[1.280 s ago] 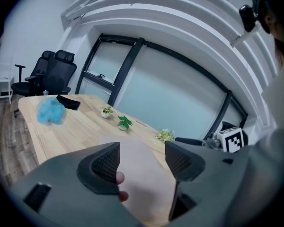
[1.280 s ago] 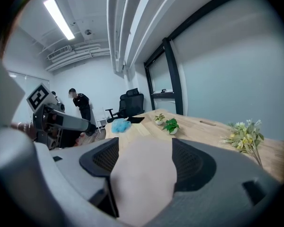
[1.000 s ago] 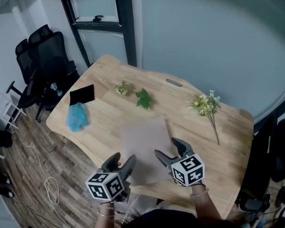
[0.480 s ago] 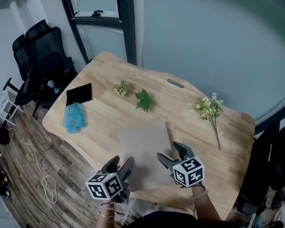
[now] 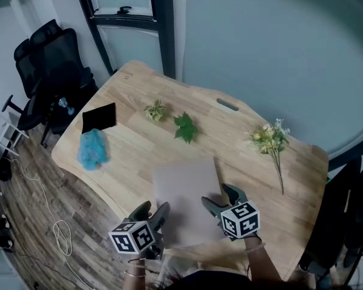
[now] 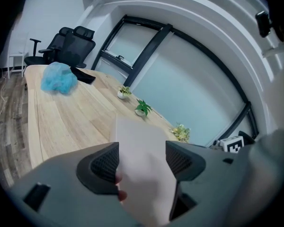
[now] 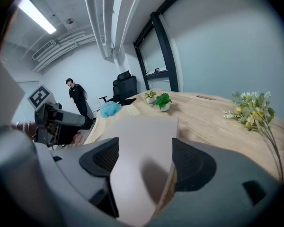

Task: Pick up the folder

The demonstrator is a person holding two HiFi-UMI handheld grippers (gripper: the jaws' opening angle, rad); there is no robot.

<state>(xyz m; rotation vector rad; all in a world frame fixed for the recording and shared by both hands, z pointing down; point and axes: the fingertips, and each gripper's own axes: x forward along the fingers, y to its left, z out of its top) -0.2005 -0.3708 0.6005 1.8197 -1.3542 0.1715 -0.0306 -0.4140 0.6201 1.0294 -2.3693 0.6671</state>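
The folder (image 5: 187, 195), pale pinkish-grey and flat, lies on the wooden table (image 5: 133, 156) near its front edge. My left gripper (image 5: 153, 209) hangs open over the folder's near left corner, its jaws wide apart. My right gripper (image 5: 221, 197) stands open over the near right part. In the left gripper view the folder (image 6: 137, 136) shows in the gap of the left gripper (image 6: 141, 161), with no pad pressing on it. In the right gripper view the folder (image 7: 149, 134) fills the gap of the right gripper (image 7: 144, 163), its right edge close to the right jaw.
At the table's left are a blue fluffy thing (image 5: 92, 148) and a black flat item (image 5: 99, 118). Two small plants (image 5: 155, 110) (image 5: 185, 127) and a flower sprig (image 5: 271, 139) lie farther back. Black office chairs (image 5: 48, 59) stand at the left. A person (image 7: 75, 96) stands far off.
Both grippers have sunk lower toward the folder's near edge. Their jaws stand as wide as before. The folder has not moved.
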